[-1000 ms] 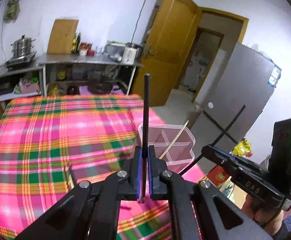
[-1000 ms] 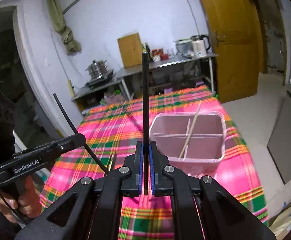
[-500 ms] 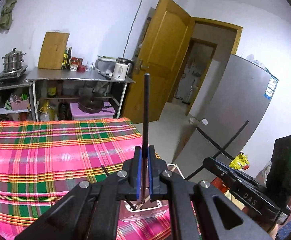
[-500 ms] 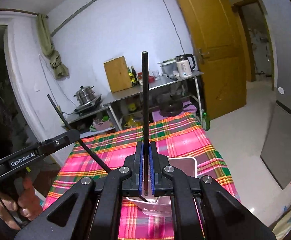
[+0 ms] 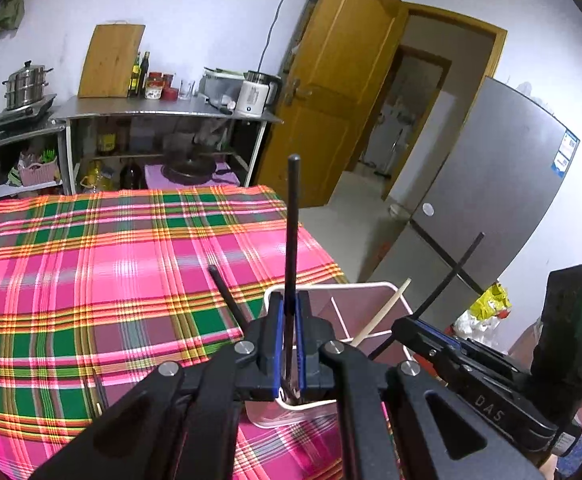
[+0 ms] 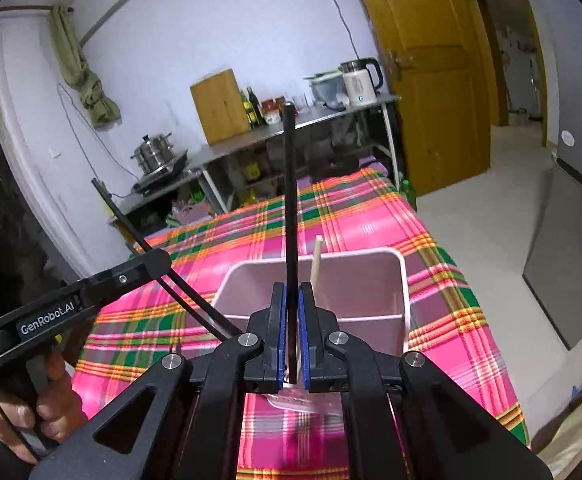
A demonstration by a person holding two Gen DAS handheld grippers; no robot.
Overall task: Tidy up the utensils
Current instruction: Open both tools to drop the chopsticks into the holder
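My left gripper [image 5: 288, 344] is shut on a black chopstick [image 5: 291, 240] that stands upright over the near corner of a translucent pink divided bin [image 5: 371, 286]. My right gripper [image 6: 290, 336] is shut on another black chopstick [image 6: 290, 200], upright over the same bin [image 6: 401, 280]. A light wooden chopstick [image 5: 385, 308] leans inside the bin; it also shows in the right wrist view [image 6: 315, 264]. Another black chopstick [image 5: 227, 296] pokes up at the bin's left side. Each gripper shows in the other's view, the left [image 6: 147, 264] and the right [image 5: 407, 326].
The bin sits at the right edge of a table under a pink, green and orange plaid cloth [image 5: 91, 264]. Behind are a steel shelf unit [image 5: 163, 108] with kettle, pots and bottles, a wooden door [image 5: 331, 92] and a grey fridge [image 5: 503, 184].
Both grippers have dropped back toward the bin, chopsticks still clamped. The bin, mostly hidden under the fingers half a second ago, now shows wider with the wooden chopstick in sight.
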